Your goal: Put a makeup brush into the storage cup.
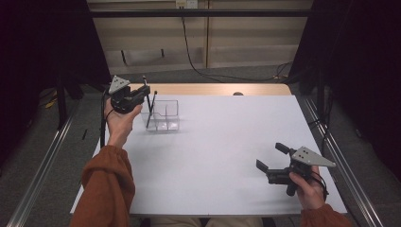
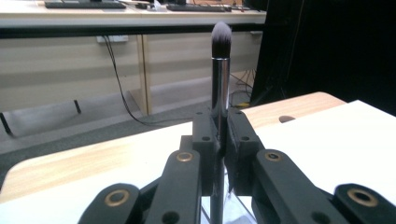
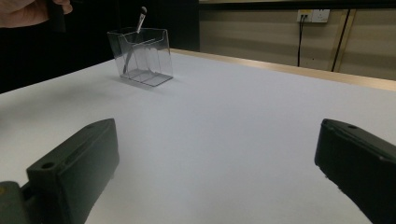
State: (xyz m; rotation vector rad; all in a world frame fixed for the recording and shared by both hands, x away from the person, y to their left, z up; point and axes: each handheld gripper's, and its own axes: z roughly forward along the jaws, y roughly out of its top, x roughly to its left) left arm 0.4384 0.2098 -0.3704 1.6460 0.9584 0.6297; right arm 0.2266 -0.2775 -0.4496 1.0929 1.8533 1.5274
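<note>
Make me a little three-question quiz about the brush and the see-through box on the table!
1. True or false: the left gripper is shut on a makeup brush.
2. What already leans inside the clear box? A) a spoon B) another brush C) a pencil
3. Fill in: the right gripper has its jaws wide ____, with nothing between them.

Key:
1. True. In the left gripper view the pads clamp the shiny handle, bristles pointing up.
2. B. In the right gripper view a brush leans in the box, its tip above the rim.
3. open. It sits low over the white table, far from the box.
</note>
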